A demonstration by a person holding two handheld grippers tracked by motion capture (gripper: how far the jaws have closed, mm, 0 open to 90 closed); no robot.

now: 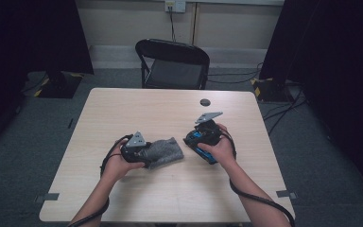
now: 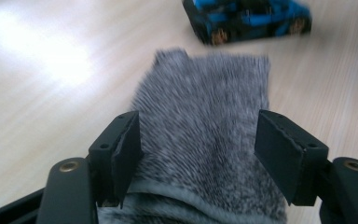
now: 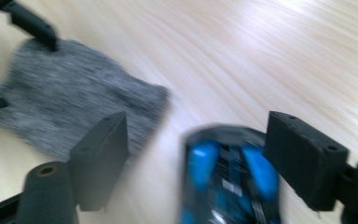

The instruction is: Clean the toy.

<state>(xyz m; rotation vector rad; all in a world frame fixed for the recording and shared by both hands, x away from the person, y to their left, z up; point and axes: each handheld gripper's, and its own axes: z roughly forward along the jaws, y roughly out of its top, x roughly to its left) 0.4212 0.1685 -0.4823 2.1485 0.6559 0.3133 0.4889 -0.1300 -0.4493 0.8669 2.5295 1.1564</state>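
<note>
Your left gripper (image 2: 198, 154) straddles the grey sock (image 2: 205, 135) with its pads apart, pinning nothing. At three o'clock from it sits the blue toy car (image 1: 202, 144), lying loose between the spread jaws of your right gripper (image 3: 200, 158), apparently ready for bagging

Two hand-held black two-jaw grippers, left (image 1: 144, 153) and right (image 1: 199, 136). Each topped by a grey three-cornered plate with small holes; a black cable trailing from each along the forearm, looped near the wrist. Jaws matte black, ending in flat rectangular block pads (image 2: 286, 154) (edges slightly worn). Jaw arms rounded, with brass-coloured screw inserts (image 2: 69, 166) set in the knuckles; small screw holes on the pad mounts (image 3: 331, 148). Forearms bare, no sleeves in frame. No printed markings legible on either body.
</note>
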